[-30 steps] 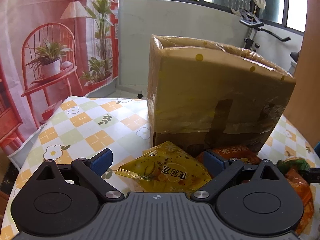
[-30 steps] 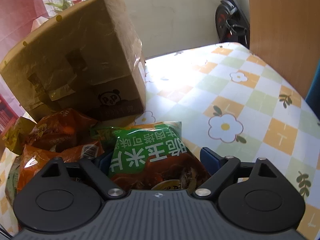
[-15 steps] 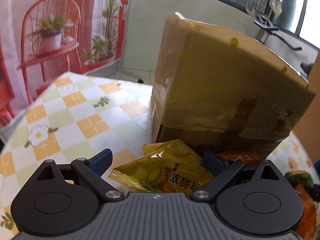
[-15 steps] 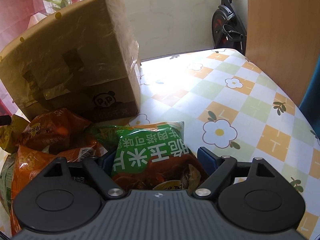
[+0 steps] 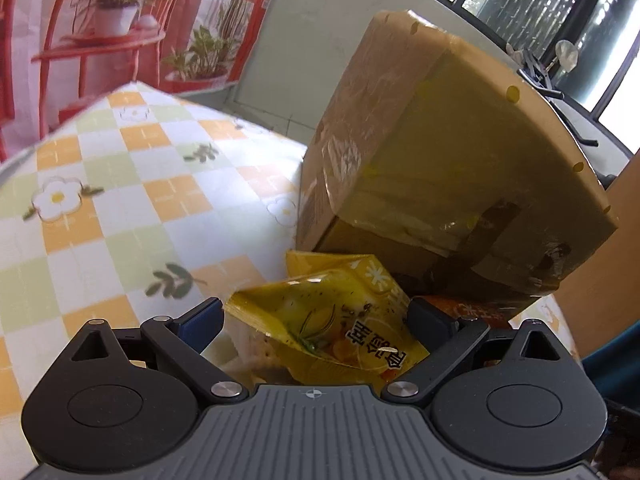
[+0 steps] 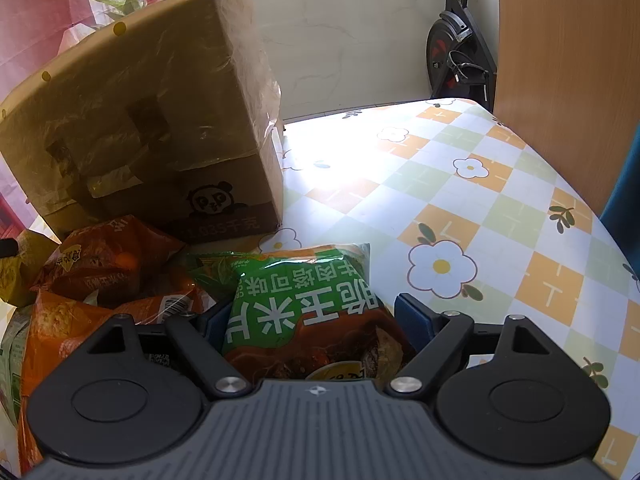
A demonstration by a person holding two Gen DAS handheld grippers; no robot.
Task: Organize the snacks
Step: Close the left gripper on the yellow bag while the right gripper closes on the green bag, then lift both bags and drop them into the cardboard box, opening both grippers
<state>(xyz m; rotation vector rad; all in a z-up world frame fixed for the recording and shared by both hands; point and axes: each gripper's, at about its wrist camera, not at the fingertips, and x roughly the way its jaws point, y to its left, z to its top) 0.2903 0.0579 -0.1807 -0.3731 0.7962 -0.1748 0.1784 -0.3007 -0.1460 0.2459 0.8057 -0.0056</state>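
My left gripper point(image 5: 316, 318) is wide open around a yellow snack packet point(image 5: 332, 320) lying in front of a taped cardboard box point(image 5: 432, 152). The fingers stand on either side of the packet; whether they touch it is unclear. My right gripper point(image 6: 316, 314) is open around a green snack bag point(image 6: 304, 312) on the table. Its fingers flank the bag without visibly squeezing it. The box point(image 6: 144, 120) stands just behind. Orange snack bags point(image 6: 104, 264) are piled left of the green bag, and the yellow packet point(image 6: 16, 272) shows at the left edge.
The round table has a checked flower tablecloth point(image 6: 460, 208) stretching to the right and also to the left in the left wrist view point(image 5: 120, 184). A wooden panel point(image 6: 568, 60) and an exercise bike point(image 6: 456, 56) stand beyond the table's right side. A red printed backdrop point(image 5: 100, 28) hangs on the left.
My left gripper has moved in closer to the yellow packet and tilted, so the box looms larger and slanted. My right gripper has shifted slightly; the green bag stays between its fingers.
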